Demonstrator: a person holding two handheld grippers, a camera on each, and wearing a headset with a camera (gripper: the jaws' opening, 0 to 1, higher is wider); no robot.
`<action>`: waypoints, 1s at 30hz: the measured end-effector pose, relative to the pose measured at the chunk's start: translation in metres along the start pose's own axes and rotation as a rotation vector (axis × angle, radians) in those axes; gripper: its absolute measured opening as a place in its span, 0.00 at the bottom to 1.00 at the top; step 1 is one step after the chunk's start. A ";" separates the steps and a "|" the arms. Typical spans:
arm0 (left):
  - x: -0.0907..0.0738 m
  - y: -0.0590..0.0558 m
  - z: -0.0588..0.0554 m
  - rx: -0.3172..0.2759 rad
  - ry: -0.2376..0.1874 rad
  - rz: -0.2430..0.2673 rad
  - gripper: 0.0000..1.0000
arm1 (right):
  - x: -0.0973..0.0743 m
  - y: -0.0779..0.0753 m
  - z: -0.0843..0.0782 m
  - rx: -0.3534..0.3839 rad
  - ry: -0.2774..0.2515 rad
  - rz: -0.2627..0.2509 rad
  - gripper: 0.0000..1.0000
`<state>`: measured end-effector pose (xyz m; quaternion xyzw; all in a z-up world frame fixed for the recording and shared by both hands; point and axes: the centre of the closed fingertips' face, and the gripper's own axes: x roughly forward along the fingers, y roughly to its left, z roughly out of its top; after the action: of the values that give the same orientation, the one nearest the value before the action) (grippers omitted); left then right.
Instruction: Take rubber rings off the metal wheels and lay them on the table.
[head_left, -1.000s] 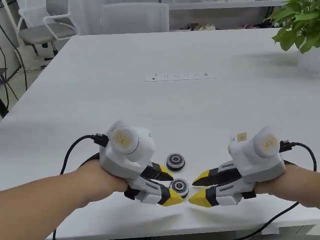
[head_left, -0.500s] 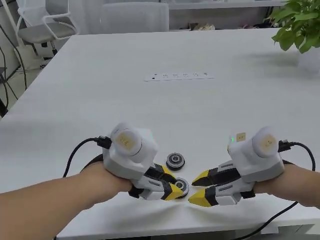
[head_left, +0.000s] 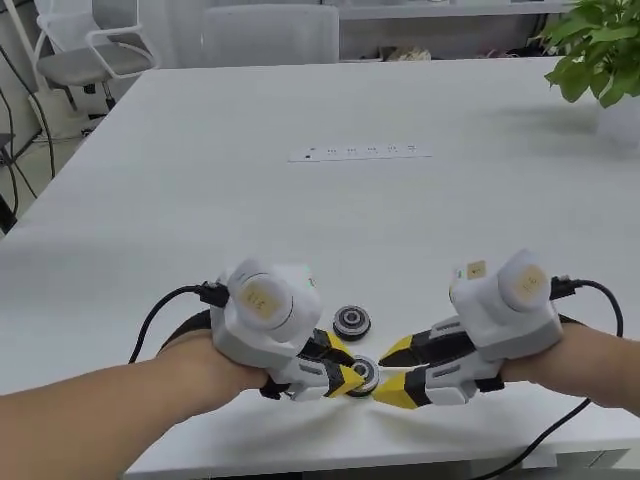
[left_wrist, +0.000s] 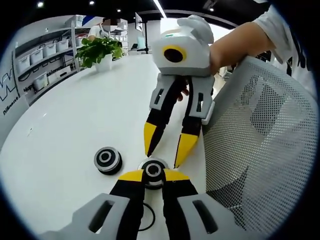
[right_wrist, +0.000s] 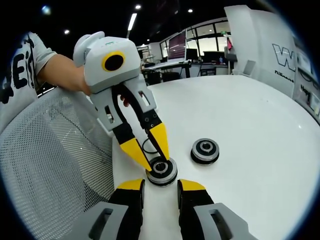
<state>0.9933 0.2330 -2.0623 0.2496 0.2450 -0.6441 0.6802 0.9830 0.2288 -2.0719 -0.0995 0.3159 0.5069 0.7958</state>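
white table (head_left: 300, 220) is set with a far wheel (head_left: 351, 321) and a near wheel (head_left: 362, 374). the near wheel is met from both sides. the left gripper (head_left: 343, 363), jaws narrowly parted, is set on its rim, and whether it grips cannot be told. the right gripper (head_left: 390, 371), spread, is aimed straight at it, just short.

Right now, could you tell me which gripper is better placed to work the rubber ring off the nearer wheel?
Left, probably: the left gripper sits with jaws pinched on the rim of the nearer wheel, while the right gripper is open, tips just short of it.
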 end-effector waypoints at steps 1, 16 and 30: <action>0.000 0.000 0.000 0.003 0.001 0.001 0.07 | 0.000 0.000 0.001 -0.002 0.001 0.001 0.24; 0.000 0.001 0.000 0.002 -0.001 0.017 0.07 | 0.013 0.000 0.002 -0.083 0.048 0.003 0.25; 0.000 0.000 -0.001 -0.008 -0.010 0.030 0.07 | 0.013 -0.001 0.000 -0.091 0.034 -0.015 0.24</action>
<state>0.9937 0.2335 -2.0626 0.2474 0.2406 -0.6339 0.6922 0.9881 0.2383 -2.0799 -0.1464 0.3052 0.5128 0.7889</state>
